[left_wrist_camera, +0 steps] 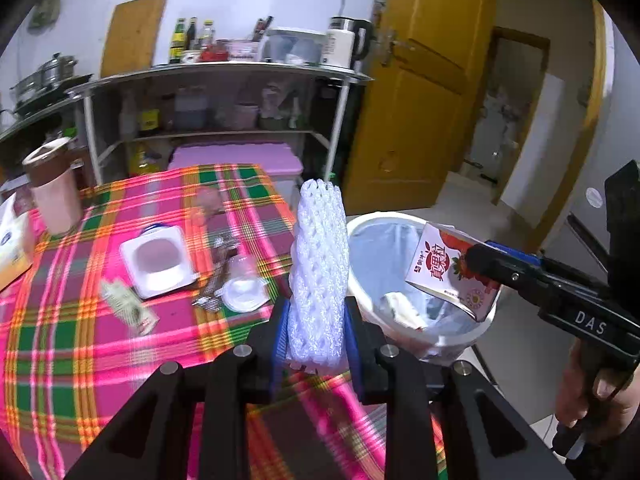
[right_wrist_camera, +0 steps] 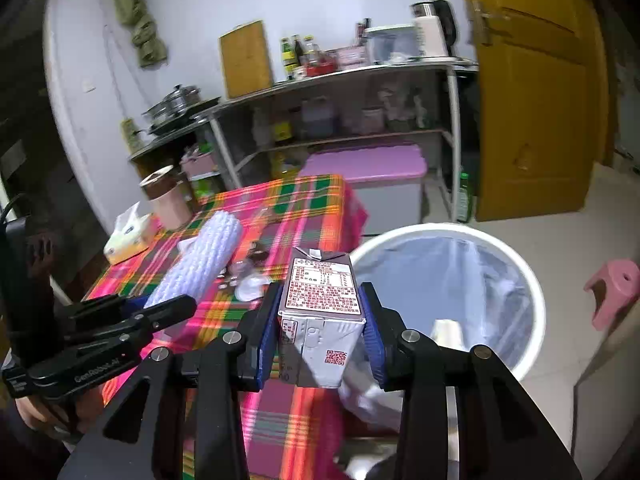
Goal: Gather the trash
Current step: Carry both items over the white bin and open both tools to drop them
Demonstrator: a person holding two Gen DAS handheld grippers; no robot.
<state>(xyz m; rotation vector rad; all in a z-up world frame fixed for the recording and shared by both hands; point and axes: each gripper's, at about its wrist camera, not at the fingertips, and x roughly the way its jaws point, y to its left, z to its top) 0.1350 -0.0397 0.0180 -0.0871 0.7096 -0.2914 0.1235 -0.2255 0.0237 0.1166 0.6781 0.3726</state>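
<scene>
White foam netting (left_wrist_camera: 318, 272), light and squashy, sits clamped low in the left gripper (left_wrist_camera: 316, 334) at the desk (left_wrist_camera: 80, 344) edge, while the right gripper (right_wrist_camera: 322, 334) pinches the stiff, light carton (right_wrist_camera: 320, 312) beside the bin (right_wrist_camera: 532, 292).

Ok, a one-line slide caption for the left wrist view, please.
Left gripper clamps a white foam net sleeve above the plaid tablecloth; right gripper carries a drink carton over the lined bin.
</scene>
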